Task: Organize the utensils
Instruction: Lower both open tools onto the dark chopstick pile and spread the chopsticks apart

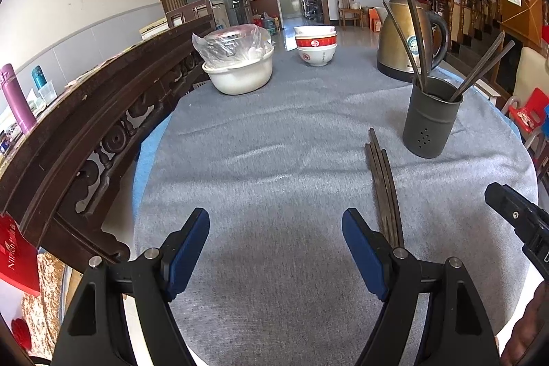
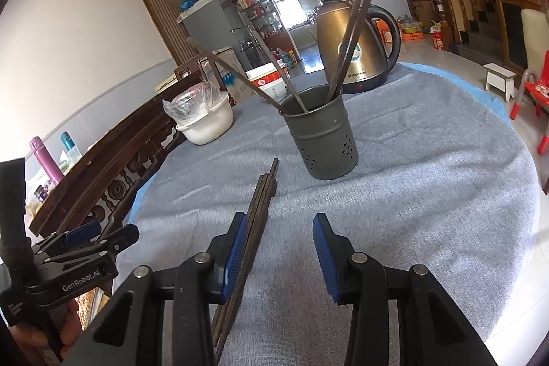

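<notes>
Right wrist view: dark, slim chopsticks [image 2: 255, 218] lie on the grey woven tablecloth [image 2: 429, 194] before a perforated metal holder [image 2: 322, 139]. Both the right gripper [image 2: 279, 249] and left gripper [image 1: 276, 246] stand released, empty.

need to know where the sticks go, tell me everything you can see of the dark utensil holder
The utensil holder is a dark grey, metal-looking cylinder with small drain holes low on its wall. It stands upright on the grey tablecloth, in front of the brass-coloured kettle. Several dark chopsticks already lean out of its open top. More chopsticks lie loose on the cloth beside it, apart from it.
</notes>
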A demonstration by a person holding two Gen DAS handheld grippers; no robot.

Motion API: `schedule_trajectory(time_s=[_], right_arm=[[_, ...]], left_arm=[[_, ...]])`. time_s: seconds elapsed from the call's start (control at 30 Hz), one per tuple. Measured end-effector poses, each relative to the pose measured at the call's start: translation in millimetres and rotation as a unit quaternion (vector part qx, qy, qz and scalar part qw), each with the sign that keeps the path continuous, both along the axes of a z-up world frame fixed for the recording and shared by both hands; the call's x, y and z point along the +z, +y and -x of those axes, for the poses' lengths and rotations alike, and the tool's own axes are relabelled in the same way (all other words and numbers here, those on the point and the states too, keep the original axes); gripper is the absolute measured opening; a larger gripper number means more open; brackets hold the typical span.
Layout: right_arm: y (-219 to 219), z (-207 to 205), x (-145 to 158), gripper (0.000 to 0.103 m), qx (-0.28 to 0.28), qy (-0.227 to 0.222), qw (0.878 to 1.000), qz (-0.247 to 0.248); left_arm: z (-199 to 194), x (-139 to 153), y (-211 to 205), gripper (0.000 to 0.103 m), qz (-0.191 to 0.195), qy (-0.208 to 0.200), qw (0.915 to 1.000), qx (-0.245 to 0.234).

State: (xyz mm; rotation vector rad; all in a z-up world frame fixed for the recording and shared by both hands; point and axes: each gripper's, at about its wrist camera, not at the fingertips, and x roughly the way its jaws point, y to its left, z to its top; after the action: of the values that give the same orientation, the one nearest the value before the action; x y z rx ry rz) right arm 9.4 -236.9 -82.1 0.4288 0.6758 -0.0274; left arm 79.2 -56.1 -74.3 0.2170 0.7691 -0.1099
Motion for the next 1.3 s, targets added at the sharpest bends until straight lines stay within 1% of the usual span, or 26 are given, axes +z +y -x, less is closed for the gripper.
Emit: schedule_trajectory(time_s=[0.1,0.2,0.27,0.37,0.53,0.7,0.77,0.93,1.07,1.23,1.3], right_arm=[[-0.2,-1.2,-1.0,0.043,-0.004,0.002,1.000,0.005],[-4.3,-1.8,-2.4,0.043,-0.012,0.007,1.000,0.006],[-9.7,-1.4,-3.5,0.043,-0.020,0.008,1.000,0.002],[-15.5,0.2,-3.9,0.043,-0.027,0.008,1.000,0.000],[-23.8,2.2,-4.5,0.043,-0.034,0.009,0.999,-0.002],[-30.8,1.4,-8.8,0.043,-0.040,0.013,0.999,-0.011],[-32.4,0.9,-10.6,0.043,-0.042,0.013,0.999,-0.014],[-36.3,1.6,-13.0,0.043,-0.044,0.015,0.999,-0.020],[-39.3,1.8,-13.2,0.043,-0.047,0.014,0.999,-0.021],[-40.4,0.8,-16.8,0.043,-0.049,0.019,0.998,-0.028],[-40.2,0.9,-16.5,0.043,-0.049,0.019,0.998,-0.027]], left_arm=[[-3.4,-2.7,1.0,0.080,0.021,0.012,0.9997,-0.010],[-8.5,-7.4,-1.4,0.080,0.048,0.028,0.9980,-0.031],[-15.3,-14.1,-6.6,0.080,0.069,0.051,0.9951,-0.049],[-25.5,-24.6,-16.9,0.080,0.089,0.079,0.9909,-0.063],[-40.7,-44.6,-32.8,0.080,0.091,0.123,0.9862,-0.061],[-42.1,-57.9,-44.1,0.080,0.080,0.146,0.9841,-0.061],[-42.4,-63.6,-49.2,0.080,0.068,0.155,0.9839,-0.057],[-43.6,-73.5,-53.1,0.080,0.051,0.164,0.9841,-0.045],[-44.6,-79.5,-50.4,0.080,0.061,0.179,0.9810,-0.044],[-46.5,-83.3,-51.3,0.080,0.067,0.186,0.9791,-0.047],[-45.9,-85.3,-50.4,0.082,0.072,0.184,0.9791,-0.046]])
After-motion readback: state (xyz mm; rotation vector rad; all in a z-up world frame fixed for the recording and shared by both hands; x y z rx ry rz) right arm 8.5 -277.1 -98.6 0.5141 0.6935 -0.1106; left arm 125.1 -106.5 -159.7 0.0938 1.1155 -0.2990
